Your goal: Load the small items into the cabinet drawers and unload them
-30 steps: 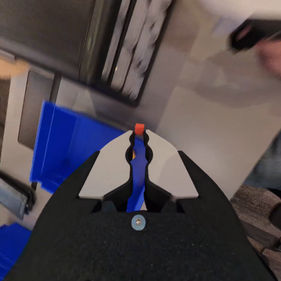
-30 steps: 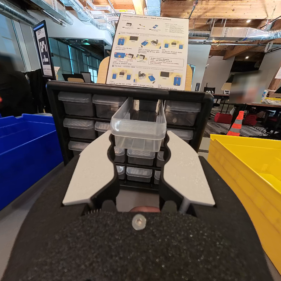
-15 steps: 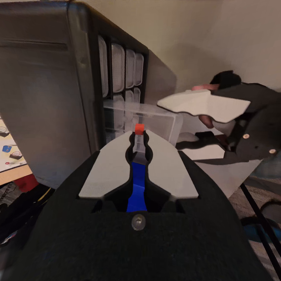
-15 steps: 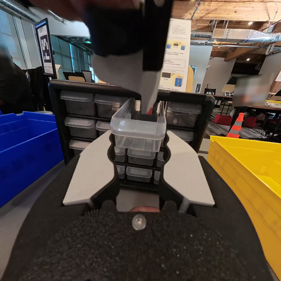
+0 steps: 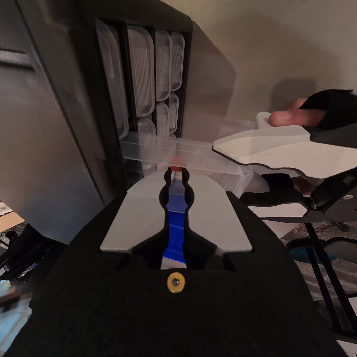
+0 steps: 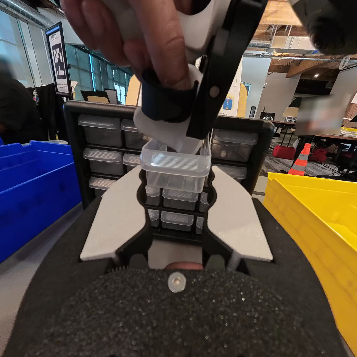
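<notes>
Since the small red block (image 5: pixel 177 168) is light, rigid and smooth, my left tool (image 5: pixel 176 171) pinches it at the very fingertips, just inside the pulled-out clear drawer (image 6: pixel 174 170) of the black cabinet (image 6: pixel 74 139). My right tool (image 6: pixel 175 180), spread wide, straddles the drawer's front. The drawer looks otherwise empty; what the blue bin (image 6: pixel 34 185) and yellow bin (image 6: pixel 316 208) hold I cannot tell.
</notes>
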The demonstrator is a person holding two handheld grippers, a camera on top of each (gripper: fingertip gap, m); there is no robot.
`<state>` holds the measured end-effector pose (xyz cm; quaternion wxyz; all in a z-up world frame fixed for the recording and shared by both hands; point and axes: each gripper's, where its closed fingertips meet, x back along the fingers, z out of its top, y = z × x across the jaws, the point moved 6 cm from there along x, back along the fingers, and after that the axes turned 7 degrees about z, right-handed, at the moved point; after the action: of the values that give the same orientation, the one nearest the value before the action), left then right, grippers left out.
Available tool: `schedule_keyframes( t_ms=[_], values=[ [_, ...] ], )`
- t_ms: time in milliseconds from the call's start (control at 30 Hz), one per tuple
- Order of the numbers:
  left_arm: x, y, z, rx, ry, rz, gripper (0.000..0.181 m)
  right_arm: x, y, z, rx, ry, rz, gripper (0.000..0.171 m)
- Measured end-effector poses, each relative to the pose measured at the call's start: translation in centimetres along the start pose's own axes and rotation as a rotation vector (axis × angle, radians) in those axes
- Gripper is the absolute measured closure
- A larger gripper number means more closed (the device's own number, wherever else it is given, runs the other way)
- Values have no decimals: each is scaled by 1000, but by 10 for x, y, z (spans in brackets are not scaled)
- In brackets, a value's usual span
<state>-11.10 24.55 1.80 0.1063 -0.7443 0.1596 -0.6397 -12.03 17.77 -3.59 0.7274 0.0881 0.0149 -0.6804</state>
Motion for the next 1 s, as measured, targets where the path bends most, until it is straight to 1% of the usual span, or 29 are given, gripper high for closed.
schedule_keyframes(
  t_ms=[100,167,233,300,400,467,567,633,667,733,800,900,1000],
  values=[
    [-4,0,-1,2,-19,-10,168,0,0,0,1,-1,0,111],
    [-4,-1,-3,9,-21,-4,159,0,0,-1,1,-3,1,111],
    [2,-2,-4,20,12,-6,152,0,0,-1,0,-3,1,111],
    [14,-4,-8,43,73,-9,149,0,0,-1,3,-4,0,111],
    [44,-4,-22,90,222,-28,149,0,0,-1,1,-3,1,111],
    [67,2,-38,148,381,-48,149,0,0,-2,-5,-1,2,111],
    [87,23,-75,326,643,-63,150,-4,2,-3,21,-10,2,111],
    [82,42,-107,474,749,-17,150,-7,3,-2,9,-16,7,111],
    [73,53,-125,547,743,24,150,-9,4,-1,13,-21,10,111],
    [52,80,-163,671,665,141,149,-15,6,3,22,-31,17,111],
    [37,115,-189,744,636,167,149,-21,7,10,23,-31,35,111],
    [18,165,-208,890,682,87,150,-32,11,12,19,-74,47,111],
    [1,209,-207,1023,817,5,150,-41,16,6,-3,-87,64,111]
  ],
)
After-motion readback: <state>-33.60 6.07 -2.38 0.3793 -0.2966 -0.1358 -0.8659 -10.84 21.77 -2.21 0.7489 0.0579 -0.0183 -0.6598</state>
